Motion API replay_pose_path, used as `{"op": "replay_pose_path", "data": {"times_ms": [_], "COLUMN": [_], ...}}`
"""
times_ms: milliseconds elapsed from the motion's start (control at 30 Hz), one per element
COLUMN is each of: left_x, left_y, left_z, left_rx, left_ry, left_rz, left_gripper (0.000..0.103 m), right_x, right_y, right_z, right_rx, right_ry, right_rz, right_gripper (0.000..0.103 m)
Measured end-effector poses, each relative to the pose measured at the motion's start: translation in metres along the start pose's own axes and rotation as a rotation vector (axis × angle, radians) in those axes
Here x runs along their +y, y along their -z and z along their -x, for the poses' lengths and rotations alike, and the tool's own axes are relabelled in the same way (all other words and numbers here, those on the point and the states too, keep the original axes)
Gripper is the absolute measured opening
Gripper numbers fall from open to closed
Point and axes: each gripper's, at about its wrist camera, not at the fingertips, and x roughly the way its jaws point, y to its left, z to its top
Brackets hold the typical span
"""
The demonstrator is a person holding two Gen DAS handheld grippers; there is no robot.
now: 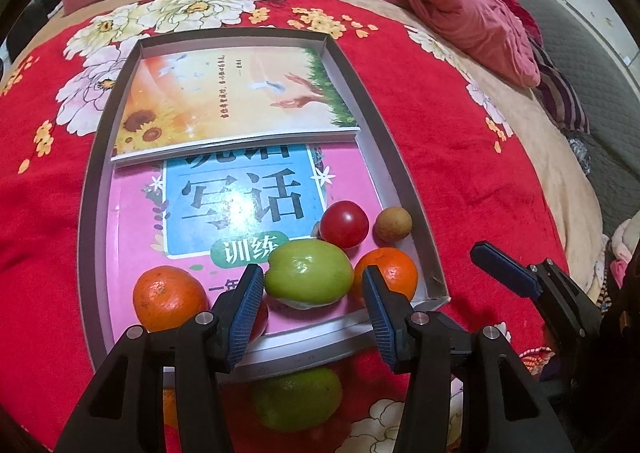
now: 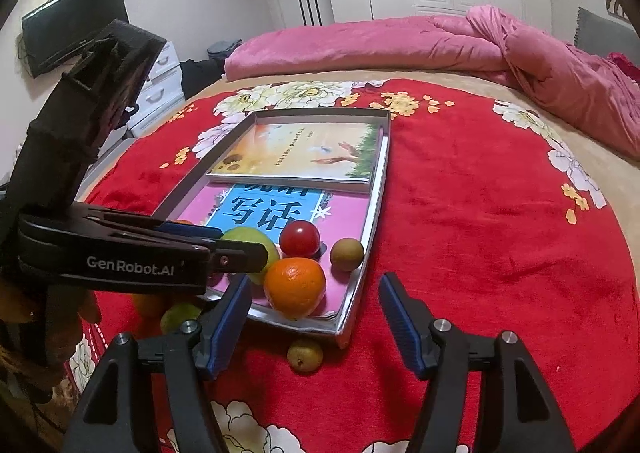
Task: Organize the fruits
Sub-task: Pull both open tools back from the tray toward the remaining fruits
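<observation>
Covering most of both views, a red flowered blanket (image 2: 472, 221) lies over the bed, with a rumpled pink quilt (image 2: 500, 49) along its far side. On the blanket sits a shallow grey tray (image 1: 93, 189) holding two books: a sunflower-cover book (image 1: 224, 93) at the far end, overlapping a pink book (image 1: 240, 205) with a blue title panel.

Fruit is gathered at the tray's near end, resting on the pink book. Green apple (image 1: 309, 274) in the middle; one orange (image 1: 170, 298) near the left wall, a second orange (image 1: 387, 270) near the right corner. Behind the apple, a red tomato (image 1: 344, 223), and just beside that a small brown fruit (image 1: 393, 224) against the right wall. A small pear-like fruit (image 2: 305, 355) lies on the blanket, outside the tray's near corner.

Left gripper (image 1: 312, 289): the jaws straddle the green apple. The left pad touches its side; contact on the right side cannot be told.

Right gripper (image 2: 314, 301): jaws wide, nothing between the pads, hovering near the tray's corner, with the second orange just ahead.
</observation>
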Motion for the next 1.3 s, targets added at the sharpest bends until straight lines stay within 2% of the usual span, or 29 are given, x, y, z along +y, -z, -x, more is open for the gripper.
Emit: {"op": "replay_pose_path", "data": {"times_ms": [733, 833, 967, 1300], "left_x": [0.003, 0.004, 0.007, 0.012], "left_y": [0.002, 0.003, 0.004, 0.004], "left_z": [0.017, 0.020, 0.024, 0.037], "left_rx": [-0.026, -0.031, -0.039, -0.064], "left_ry": [-0.005, -0.010, -0.004, -0.003], "left_rz": [0.021, 0.029, 0.039, 0.061], "left_gripper": [0.065, 0.069, 0.070, 0.075], "right_x": [-0.004, -0.004, -0.005, -0.005], "right_y": [-0.001, -0.002, -0.002, -0.003], "right_z": [0.005, 0.005, 0.007, 0.011], "right_rx": [-0.026, -0.030, -0.038, -0.051], "right_ry": [0.033, 0.029, 0.025, 0.039], "right_rz": [-0.013, -0.017, -0.022, -0.027], "right_gripper": [0.075, 0.076, 0.082, 0.083]}}
